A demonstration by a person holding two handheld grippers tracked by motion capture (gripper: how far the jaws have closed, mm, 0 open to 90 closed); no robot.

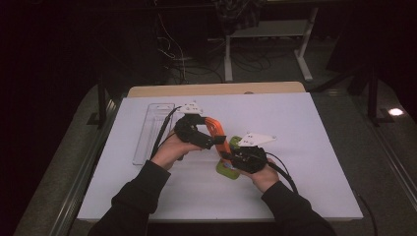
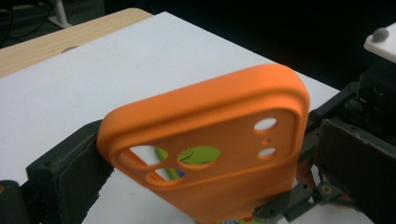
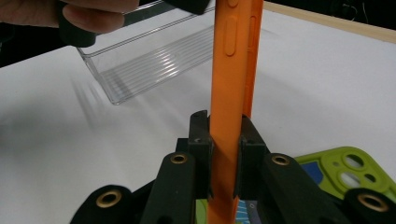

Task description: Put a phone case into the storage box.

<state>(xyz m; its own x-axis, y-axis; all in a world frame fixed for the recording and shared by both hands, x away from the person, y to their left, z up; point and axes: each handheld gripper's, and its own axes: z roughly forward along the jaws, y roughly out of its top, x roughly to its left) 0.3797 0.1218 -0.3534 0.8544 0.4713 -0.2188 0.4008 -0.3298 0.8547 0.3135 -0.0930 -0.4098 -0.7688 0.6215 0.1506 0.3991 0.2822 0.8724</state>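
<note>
- The soft orange rubbery phone case with camera cut-outs [image 2: 210, 154] is held off the white surface [image 1: 305, 147], between the two grippers near its middle.
- The right gripper [image 3: 223, 154] has its jaws clenched on the case's thin side edge, one pad on each face, with the case standing upright between them.
- The left gripper [image 2: 205, 186] grasps the same case across its width: one black pad presses the rounded corner at one side, the other jaw sits against the opposite edge.
- Risk, as I judge it: with both grippers pulling on one flexible case, a twist or a pull apart could bend it or pop it out of the narrower right-hand pinch.
- If it slips, it would likely drop onto the lime-green phone case with a patterned face [image 3: 345, 172] that lies flat on the surface just beneath, and knock it aside.
- The clear plastic rectangular tray [image 1: 152, 130] lies near the left hand [image 1: 169, 152]; a wide swing of that arm could nudge it.
- Hard to make out: from the high view the grippers and hands cover most of the orange case, so its tilt is unclear there.
- The green case's pattern is cut off by the right gripper's body.
- The room beyond the surface is dark; cables and table legs are only dimly legible.
</note>
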